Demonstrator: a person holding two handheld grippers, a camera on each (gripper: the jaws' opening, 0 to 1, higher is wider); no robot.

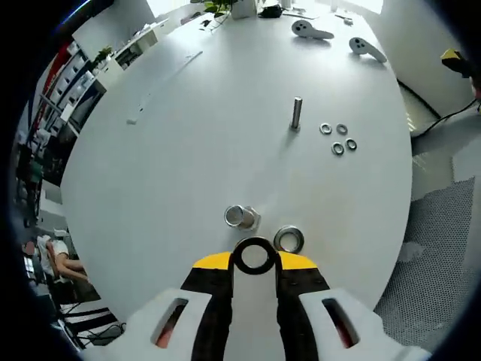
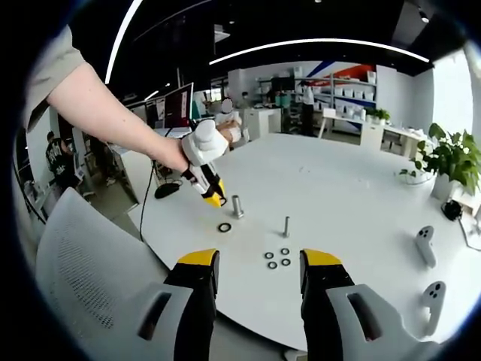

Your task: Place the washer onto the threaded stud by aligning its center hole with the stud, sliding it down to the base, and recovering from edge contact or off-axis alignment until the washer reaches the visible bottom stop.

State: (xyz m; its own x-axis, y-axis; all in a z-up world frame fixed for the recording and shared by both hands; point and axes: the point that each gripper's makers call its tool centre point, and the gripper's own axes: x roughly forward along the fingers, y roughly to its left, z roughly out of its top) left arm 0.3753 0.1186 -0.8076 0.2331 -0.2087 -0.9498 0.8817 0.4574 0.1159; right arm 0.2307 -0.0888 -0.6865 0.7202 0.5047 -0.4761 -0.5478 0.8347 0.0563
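Observation:
My left gripper (image 1: 255, 262) is shut on a dark ring washer (image 1: 235, 256), gripped between its yellow tips just above the white table. A short thick threaded stud (image 1: 242, 216) on a hex base stands slightly ahead and to the left of the washer, apart from it. In the right gripper view a person's hand holds the left gripper (image 2: 213, 195) close beside that stud (image 2: 237, 206). My right gripper (image 2: 258, 272) hangs open with nothing in it near the table's edge, well back from the parts.
A loose metal ring (image 1: 288, 239) lies right of the stud. Farther off stand a thin upright stud (image 1: 297, 113) and several small washers (image 1: 337, 138). Two grey hand controllers (image 1: 310, 30) lie at the far side. The round table's edge (image 1: 402, 226) drops off at the right.

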